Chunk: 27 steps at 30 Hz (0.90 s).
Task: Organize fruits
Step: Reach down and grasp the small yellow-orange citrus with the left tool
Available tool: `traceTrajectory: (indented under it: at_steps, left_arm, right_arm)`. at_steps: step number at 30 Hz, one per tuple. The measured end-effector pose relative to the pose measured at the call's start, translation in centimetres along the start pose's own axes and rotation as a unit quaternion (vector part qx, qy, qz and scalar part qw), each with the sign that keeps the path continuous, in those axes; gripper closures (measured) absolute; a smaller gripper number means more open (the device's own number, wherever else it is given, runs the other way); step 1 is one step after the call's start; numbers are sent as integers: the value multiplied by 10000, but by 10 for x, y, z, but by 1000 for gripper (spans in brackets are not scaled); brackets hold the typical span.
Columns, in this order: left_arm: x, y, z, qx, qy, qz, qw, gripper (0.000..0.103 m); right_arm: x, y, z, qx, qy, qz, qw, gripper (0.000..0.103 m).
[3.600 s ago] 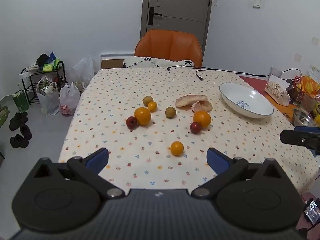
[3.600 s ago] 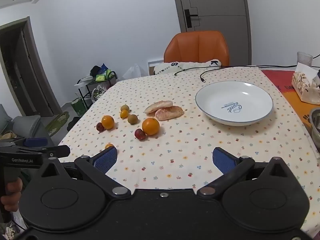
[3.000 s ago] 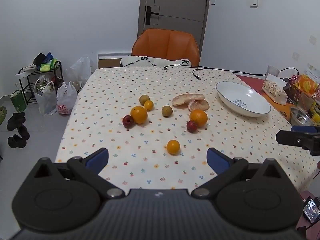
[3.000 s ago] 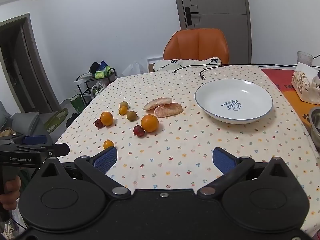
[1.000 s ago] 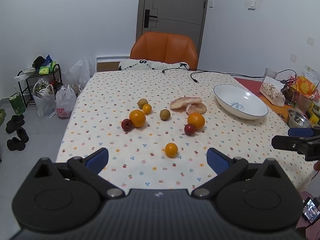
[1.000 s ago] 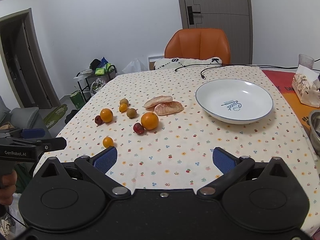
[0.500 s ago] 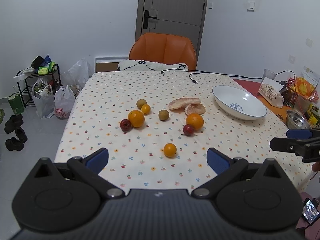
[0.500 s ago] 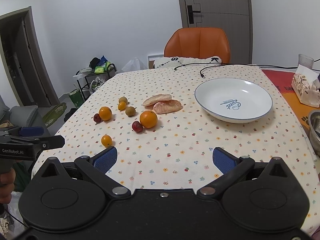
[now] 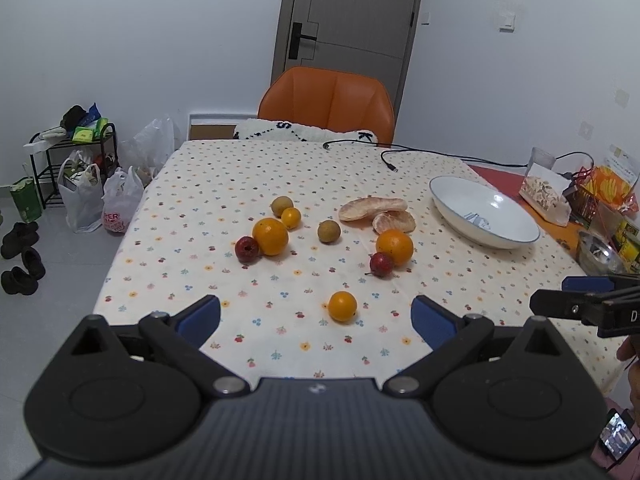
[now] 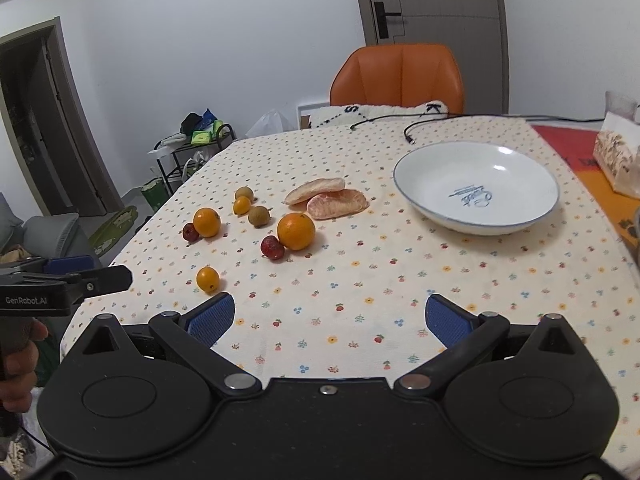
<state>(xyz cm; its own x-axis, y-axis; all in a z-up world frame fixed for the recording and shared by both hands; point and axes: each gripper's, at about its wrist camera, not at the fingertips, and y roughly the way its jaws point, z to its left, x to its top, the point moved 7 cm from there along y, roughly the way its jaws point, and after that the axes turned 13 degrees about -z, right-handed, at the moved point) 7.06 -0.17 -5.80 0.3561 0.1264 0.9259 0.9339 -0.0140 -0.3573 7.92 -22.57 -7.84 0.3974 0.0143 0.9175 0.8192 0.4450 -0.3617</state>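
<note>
In the left wrist view, the left gripper (image 9: 316, 316) is wide open and holds nothing. It hangs over the near edge of the counter (image 9: 200, 216). A small orange (image 9: 342, 306) lies just ahead of it, between the two blue fingers (image 9: 199, 317). At 12 o'clock from that small orange sit a big orange (image 9: 394, 247) and a red fruit (image 9: 381, 264) that touch each other. At 11 o'clock is another big orange (image 9: 270, 236) with a second red fruit (image 9: 247, 249) right against it. The white bowl (image 9: 460, 216) is at 1 o'clock, well apart from the fruit, with nothing in it. Two peeled pieces (image 9: 373, 209) lie between the bowl and the round fruits.

In the right wrist view, the right gripper (image 10: 329, 317) is also wide open and holds nothing. The bowl (image 10: 532, 176) sits at 1 o'clock from it. The fruit is spread at 11 o'clock, all on the cloth. The left gripper (image 10: 96, 276) shows at 9 o'clock, near the small orange (image 10: 207, 279).
</note>
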Motion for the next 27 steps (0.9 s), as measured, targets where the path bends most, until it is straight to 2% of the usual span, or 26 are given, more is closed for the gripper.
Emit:
traceTrajectory:
  at_steps: [8,17,19,23,25,27]
  left_arm:
    - [-9,23,-7,-84,71,20,9999,3]
    - [-14,45,-6,-130,-53,103,9998,21]
    - [-15,51,-5,-126,-118,148,9997,29]
    - [-19,58,-4,-171,-187,215,9994,33]
    - [-20,62,-5,-180,-192,222,9994,34]
    - [-21,66,-5,-200,-239,261,9992,40]
  right_arm:
    - [-3,19,-1,97,-14,-85,9999,0]
    - [-3,41,2,309,30,-93,9995,7]
    - [-3,46,3,362,40,-79,9993,10]
    - [-3,56,7,445,34,-47,9990,13]
    - [-3,61,8,483,72,-44,9988,16]
    - [-4,66,8,525,121,-8,9985,22]
